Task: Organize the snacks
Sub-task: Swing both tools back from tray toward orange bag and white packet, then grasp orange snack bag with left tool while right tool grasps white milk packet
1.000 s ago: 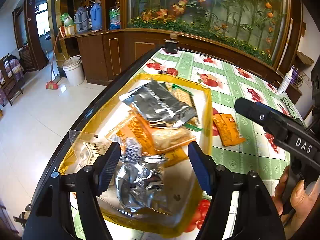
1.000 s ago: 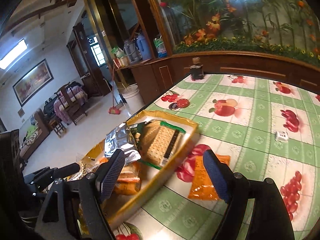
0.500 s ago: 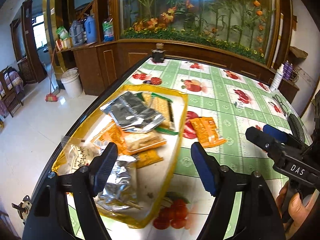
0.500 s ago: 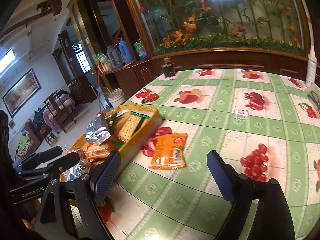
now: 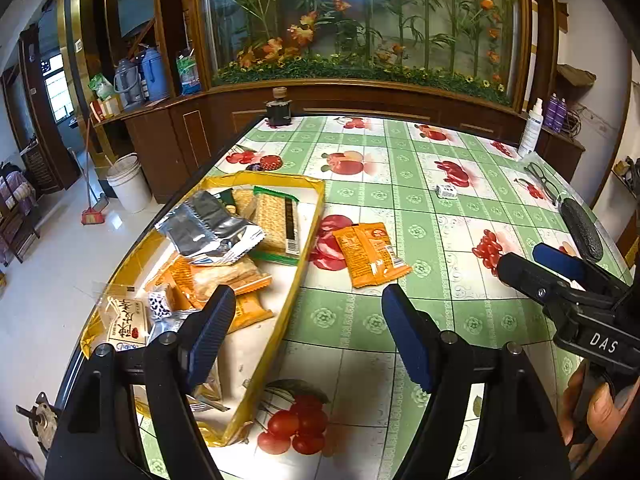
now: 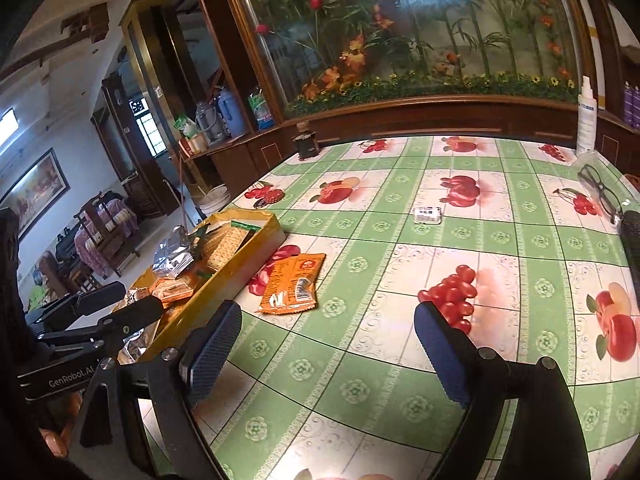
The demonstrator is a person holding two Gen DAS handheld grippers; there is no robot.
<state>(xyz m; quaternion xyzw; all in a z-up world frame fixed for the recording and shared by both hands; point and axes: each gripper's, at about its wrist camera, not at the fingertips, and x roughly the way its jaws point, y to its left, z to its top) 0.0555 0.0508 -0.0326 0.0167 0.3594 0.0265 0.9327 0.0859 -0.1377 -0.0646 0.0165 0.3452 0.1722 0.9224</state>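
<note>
My left gripper (image 5: 304, 336) and right gripper (image 6: 326, 354): jaws apart, empty. Orange packet (image 6: 294, 283) loose at 11 o'clock, beside yellow tray (image 5: 308, 240); judged next pick.

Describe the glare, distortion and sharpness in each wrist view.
Left wrist view: strong fisheye bending of the table edge, glare on the silver packet and glossy floor, dark vignette in the corners, mostly sharp. Right wrist view: same curvature, softer overall, the orange packet readable only as colour, bright window patch at far left.
</note>
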